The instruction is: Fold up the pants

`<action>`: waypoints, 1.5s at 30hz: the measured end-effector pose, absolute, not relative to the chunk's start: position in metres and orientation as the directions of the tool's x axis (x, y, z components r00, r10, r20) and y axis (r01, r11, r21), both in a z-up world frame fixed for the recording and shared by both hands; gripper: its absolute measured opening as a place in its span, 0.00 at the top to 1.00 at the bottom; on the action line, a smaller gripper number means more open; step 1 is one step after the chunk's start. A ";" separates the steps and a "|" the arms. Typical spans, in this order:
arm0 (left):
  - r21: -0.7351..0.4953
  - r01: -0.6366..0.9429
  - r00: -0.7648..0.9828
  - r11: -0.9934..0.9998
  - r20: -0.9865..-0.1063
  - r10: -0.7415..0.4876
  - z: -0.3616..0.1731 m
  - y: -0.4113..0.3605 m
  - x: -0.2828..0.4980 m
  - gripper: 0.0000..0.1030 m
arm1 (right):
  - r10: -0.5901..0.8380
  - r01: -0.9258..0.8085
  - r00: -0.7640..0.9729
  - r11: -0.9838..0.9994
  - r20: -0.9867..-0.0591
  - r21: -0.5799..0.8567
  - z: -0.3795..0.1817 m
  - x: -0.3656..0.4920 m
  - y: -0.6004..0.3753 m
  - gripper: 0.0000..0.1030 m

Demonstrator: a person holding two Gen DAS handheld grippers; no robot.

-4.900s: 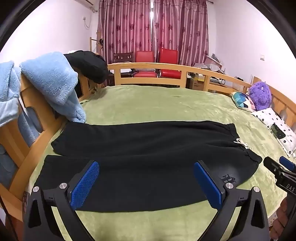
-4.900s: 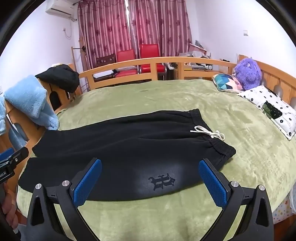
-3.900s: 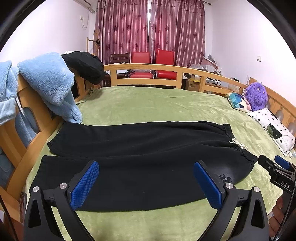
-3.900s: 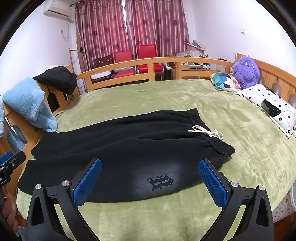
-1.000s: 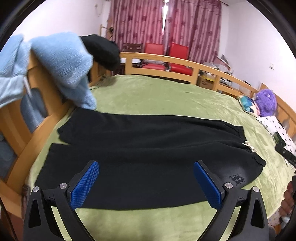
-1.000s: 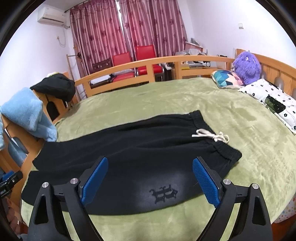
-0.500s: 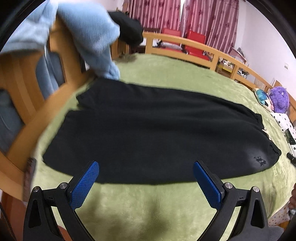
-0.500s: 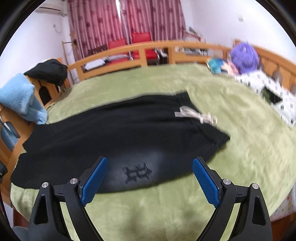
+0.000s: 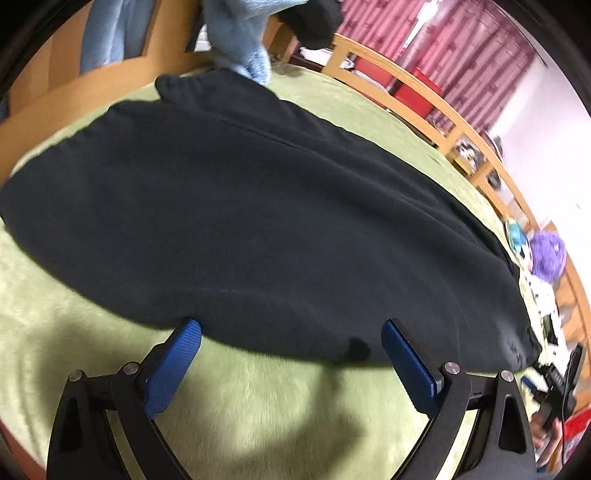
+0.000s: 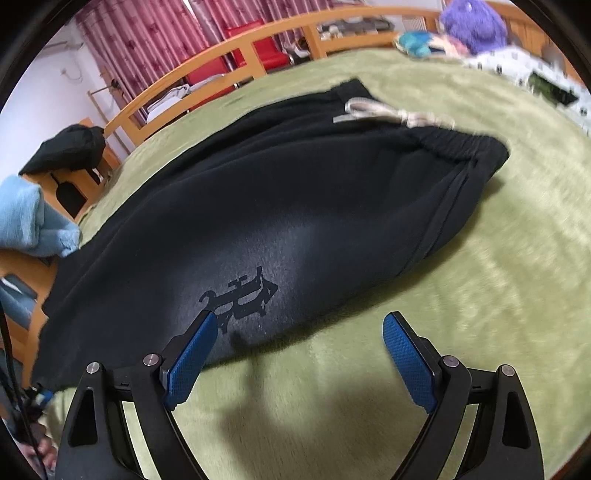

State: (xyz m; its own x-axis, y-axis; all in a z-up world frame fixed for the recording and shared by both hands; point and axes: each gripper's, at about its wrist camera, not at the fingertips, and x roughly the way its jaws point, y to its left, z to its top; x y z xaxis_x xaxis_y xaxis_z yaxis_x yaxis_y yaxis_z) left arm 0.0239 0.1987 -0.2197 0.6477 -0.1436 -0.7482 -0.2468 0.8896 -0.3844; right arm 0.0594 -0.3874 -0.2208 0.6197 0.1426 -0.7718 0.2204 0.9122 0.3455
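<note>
- Pants, black and soft, lie flat along the near side of the bed on its green blanket, both legs side by side, waistband toward the pillow end and cuffs toward the wooden footboard.
- Compared with a second ago, both cameras sit much lower and closer: the near edge of the fabric now fills each view, where before the whole garment and the room showed.
- The left gripper hangs at the near hem of the closer leg, its fingers spread wide, nothing between them; one blue pad just meets the cloth edge.
- The right gripper hovers by the hip area, fingers likewise spread and empty, its left pad over the fabric.
- I judge this as the approach to pinch the near edge for a first lengthwise fold; no fold is made yet.
- A dark gothic-style emblem is printed near the hip; its letters cannot be read. A white drawstring lies at the waistband.
- Beyond: a light blue towel on the footboard, red chairs, a purple plush toy.
</note>
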 end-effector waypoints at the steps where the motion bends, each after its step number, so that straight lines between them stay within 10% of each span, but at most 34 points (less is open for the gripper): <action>1: -0.388 -0.259 0.648 0.884 -0.749 -0.139 -0.222 0.199 0.027 0.05 | 0.166 0.218 0.616 0.904 -0.771 0.368 -0.225 0.064 -0.388 0.12; 4: -0.354 -0.301 0.642 0.886 -0.762 -0.087 -0.223 0.198 0.037 0.20 | 0.185 0.203 0.625 0.900 -0.758 0.387 -0.233 0.075 -0.385 0.35; 8: -0.265 -0.309 0.626 0.913 -0.780 -0.015 -0.213 0.197 0.045 0.91 | 0.233 0.170 0.612 0.894 -0.755 0.414 -0.230 0.084 -0.376 0.82; 10: -0.300 -0.281 0.649 0.912 -0.759 -0.050 -0.200 0.202 0.044 0.93 | 0.214 0.129 0.656 0.913 -0.723 0.387 -0.212 0.080 -0.368 0.86; 37: -0.200 -0.199 0.861 0.959 -0.504 0.073 -0.073 0.184 0.246 0.91 | 0.201 -0.018 0.814 0.946 -0.544 0.323 -0.079 0.276 -0.349 0.90; 42: -0.138 -0.227 0.776 0.964 -0.624 0.093 -0.121 0.169 0.274 0.69 | 0.178 -0.017 0.742 0.969 -0.646 0.247 -0.131 0.303 -0.335 0.55; 45: -0.089 -0.238 0.771 0.967 -0.623 0.132 -0.126 0.159 0.258 0.34 | 0.156 -0.034 0.725 0.981 -0.671 0.191 -0.146 0.287 -0.333 0.46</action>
State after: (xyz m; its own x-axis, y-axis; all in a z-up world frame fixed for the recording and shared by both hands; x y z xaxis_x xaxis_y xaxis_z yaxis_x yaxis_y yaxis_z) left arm 0.2579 0.1588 -0.1265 0.7713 0.1320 -0.6227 -0.2377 0.9672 -0.0895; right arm 0.2866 -0.3327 -0.1464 0.7251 0.1561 -0.6707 -0.0344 0.9810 0.1911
